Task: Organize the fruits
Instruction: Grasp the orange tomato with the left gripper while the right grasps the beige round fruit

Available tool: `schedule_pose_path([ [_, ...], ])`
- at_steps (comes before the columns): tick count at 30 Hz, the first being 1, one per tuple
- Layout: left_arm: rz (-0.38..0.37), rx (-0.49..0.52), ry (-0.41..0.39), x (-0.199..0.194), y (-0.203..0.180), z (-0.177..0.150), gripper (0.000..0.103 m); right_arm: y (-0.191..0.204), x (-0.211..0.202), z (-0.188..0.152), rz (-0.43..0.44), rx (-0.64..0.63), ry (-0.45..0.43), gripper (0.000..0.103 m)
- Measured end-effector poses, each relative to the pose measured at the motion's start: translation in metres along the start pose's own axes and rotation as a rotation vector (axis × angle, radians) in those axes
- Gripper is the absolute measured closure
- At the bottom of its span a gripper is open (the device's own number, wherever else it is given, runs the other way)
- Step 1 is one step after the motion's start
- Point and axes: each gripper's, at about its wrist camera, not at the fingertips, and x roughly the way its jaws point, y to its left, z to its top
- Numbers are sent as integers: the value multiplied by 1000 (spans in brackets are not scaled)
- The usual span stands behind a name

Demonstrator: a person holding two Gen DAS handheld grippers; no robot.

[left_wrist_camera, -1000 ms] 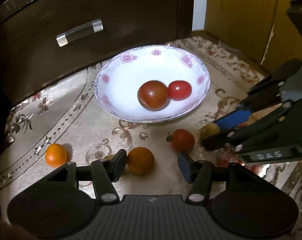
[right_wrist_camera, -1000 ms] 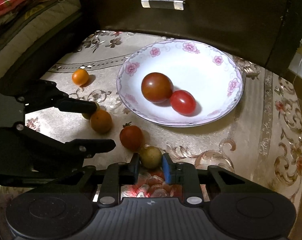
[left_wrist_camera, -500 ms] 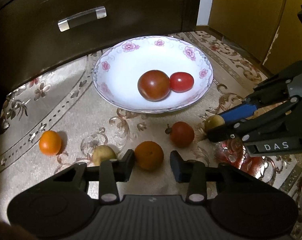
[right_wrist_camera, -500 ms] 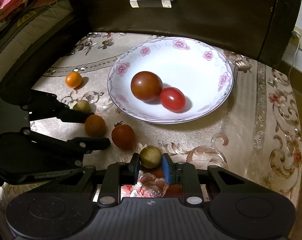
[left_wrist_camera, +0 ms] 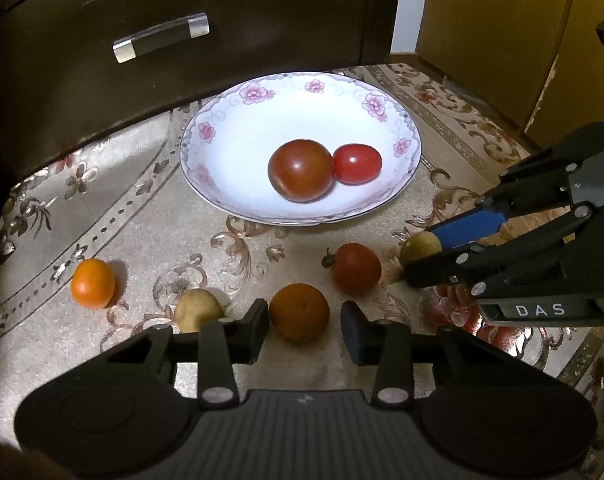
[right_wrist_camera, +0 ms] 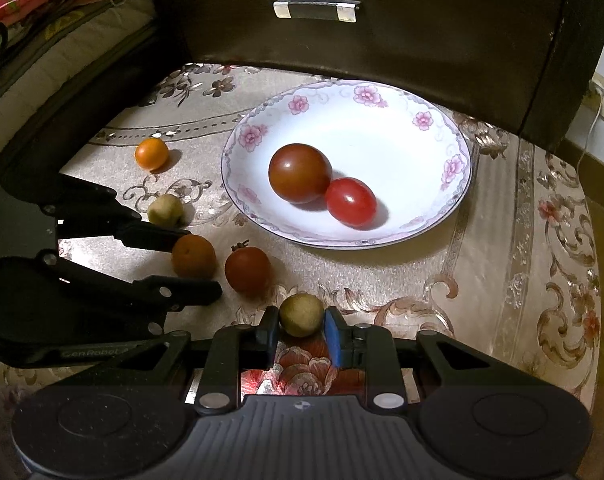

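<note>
A white flowered plate (left_wrist_camera: pixel 230 148) (right_wrist_camera: pixel 418 140) holds a dark tomato (left_wrist_camera: pixel 300 176) (right_wrist_camera: pixel 300 173) and a red cherry tomato (left_wrist_camera: pixel 357 163) (right_wrist_camera: pixel 351 201). On the cloth lie an orange fruit (left_wrist_camera: pixel 299 313) (right_wrist_camera: pixel 193 256), a red tomato (left_wrist_camera: pixel 356 268) (right_wrist_camera: pixel 247 269), a small orange (left_wrist_camera: pixel 93 283) (right_wrist_camera: pixel 151 154) and a pale fruit (left_wrist_camera: pixel 198 310) (right_wrist_camera: pixel 165 209). My left gripper (left_wrist_camera: pixel 305 326) (right_wrist_camera: pixel 198 262) is open around the orange fruit, apart from it. My right gripper (right_wrist_camera: pixel 301 330) (left_wrist_camera: pixel 430 254) is shut on a yellow-green fruit (right_wrist_camera: pixel 301 314) (left_wrist_camera: pixel 420 246), low over the cloth.
A dark cabinet drawer with a clear handle (left_wrist_camera: pixel 161 38) (right_wrist_camera: pixel 315 10) overhangs the back of the plate. The patterned tablecloth (right_wrist_camera: pixel 522 240) stretches to the right. Folded bedding (right_wrist_camera: pixel 42 40) lies at far left. A yellow door (left_wrist_camera: pixel 502 32) stands at the right.
My left gripper has drawn back and centred on the orange fruit, narrowing somewhat. My right gripper has pulled back slightly with the yellow-green fruit still between its fingers.
</note>
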Motion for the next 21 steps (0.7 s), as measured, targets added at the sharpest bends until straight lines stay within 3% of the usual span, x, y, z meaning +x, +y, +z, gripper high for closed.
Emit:
schedule_pose_path([
  [8, 11, -17, -4, -1, 0, -1, 54, 3, 0, -1, -11, -21, -12, 79],
  [21, -8, -68, 6, -1, 3, 0, 61, 5, 0, 0, -26, -26, 4, 82],
])
